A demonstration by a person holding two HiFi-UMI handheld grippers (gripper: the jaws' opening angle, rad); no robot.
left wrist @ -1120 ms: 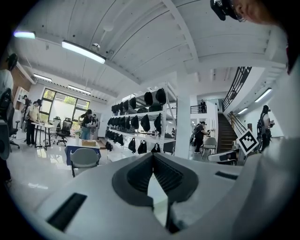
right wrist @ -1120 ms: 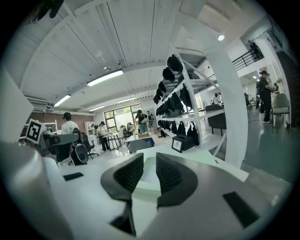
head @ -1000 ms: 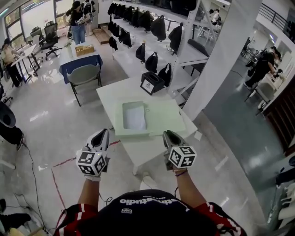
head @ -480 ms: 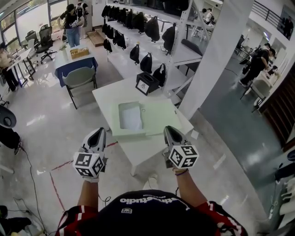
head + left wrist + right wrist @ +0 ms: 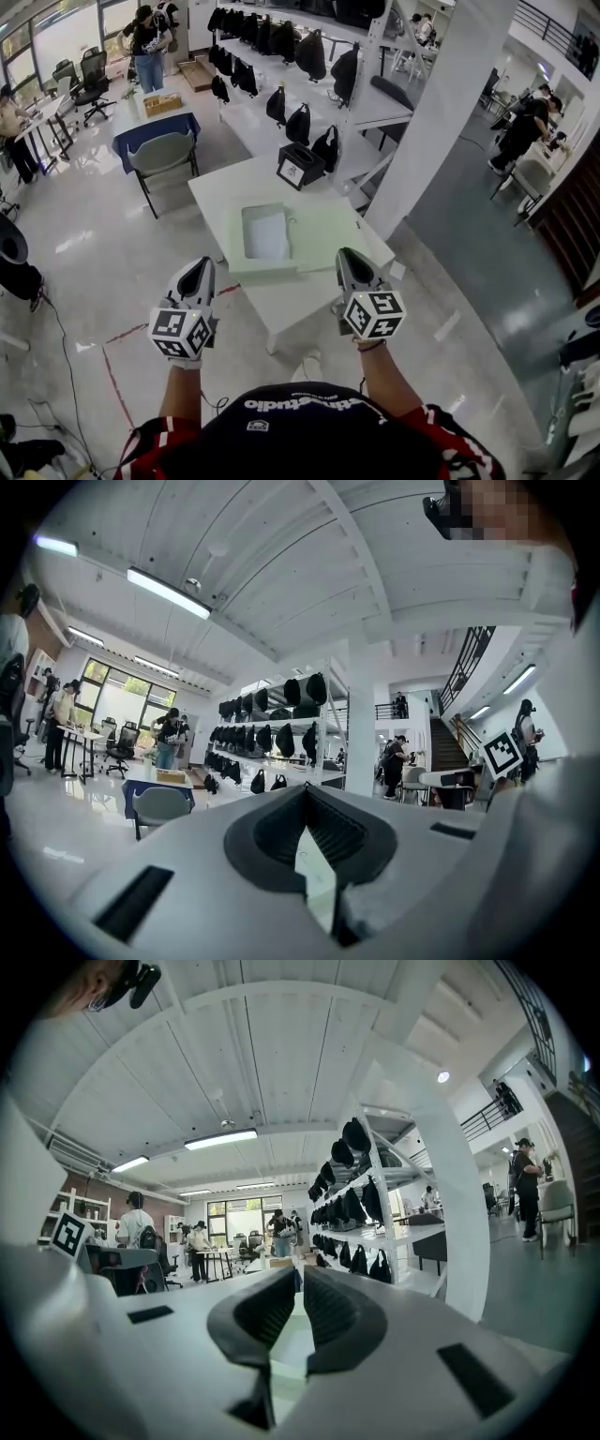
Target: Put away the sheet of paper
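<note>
A white sheet of paper (image 5: 266, 234) lies in the left half of an open pale green folder (image 5: 323, 234) on a white table (image 5: 220, 192). Both grippers are held level in front of me, short of the table's near edge and apart from the folder. My left gripper (image 5: 198, 269) (image 5: 305, 789) is shut, its tips meeting with nothing between them. My right gripper (image 5: 348, 255) (image 5: 300, 1274) has just been closing; a slim gap still shows between its tips and nothing is in it.
A black box with a marker (image 5: 300, 167) stands at the table's far edge. A white pillar (image 5: 441, 103) rises to the right, and shelves with black bags (image 5: 300, 52) stand behind. A grey chair (image 5: 164, 155) and a blue-covered table are at the far left, with people beyond.
My right gripper has risen a little in the head view. The left gripper has stayed about where it was. The folder and paper have not moved on the table.
</note>
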